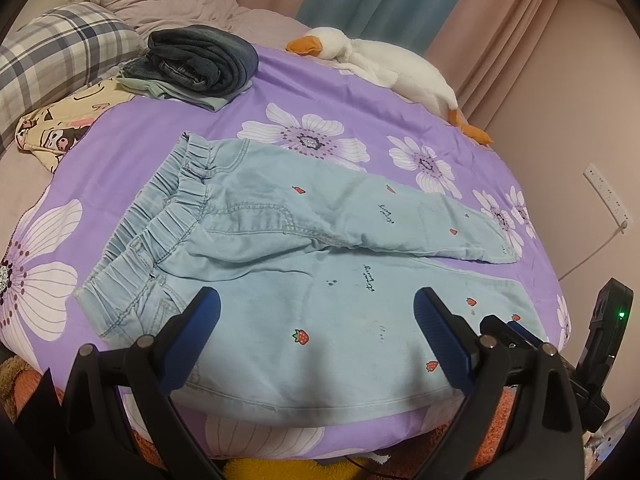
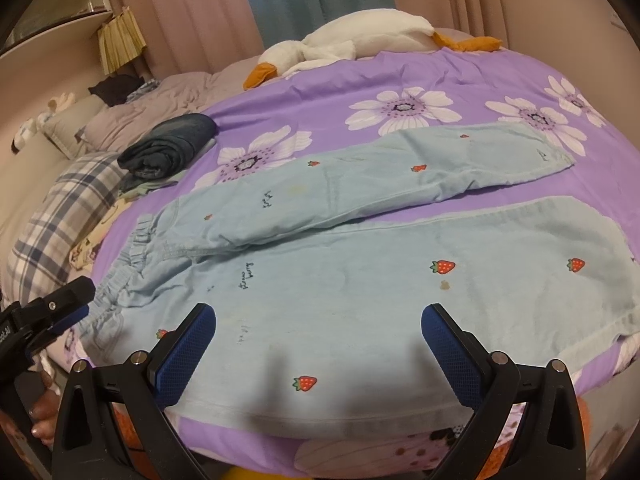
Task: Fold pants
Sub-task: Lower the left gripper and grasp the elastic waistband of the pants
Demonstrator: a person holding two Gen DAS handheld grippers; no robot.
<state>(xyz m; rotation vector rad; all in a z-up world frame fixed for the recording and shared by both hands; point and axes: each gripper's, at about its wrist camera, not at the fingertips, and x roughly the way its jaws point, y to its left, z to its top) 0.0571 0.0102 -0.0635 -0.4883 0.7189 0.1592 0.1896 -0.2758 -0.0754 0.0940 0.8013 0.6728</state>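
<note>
Purple bedsheet (image 1: 360, 80) printed with large white flowers covers a bed. Light blue strawberry-print pants (image 1: 280, 280) lie flat on it, elastic waistband to the left, both legs reaching right, the far leg angled over the near one. Both the left gripper (image 1: 316, 312) and right gripper (image 2: 318, 328) hover over the near leg, jaws spread wide, holding nothing. Folded dark jeans (image 1: 204, 58) and a plush goose (image 1: 384, 64) rest near the far edge.

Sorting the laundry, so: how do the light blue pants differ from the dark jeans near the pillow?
The light blue pants lie spread out flat with legs apart; the dark jeans are folded into a thick bundle. The pants carry strawberry prints; the jeans look plain. The jeans sit atop other clothing; the pants lie directly on the purple sheet.
</note>
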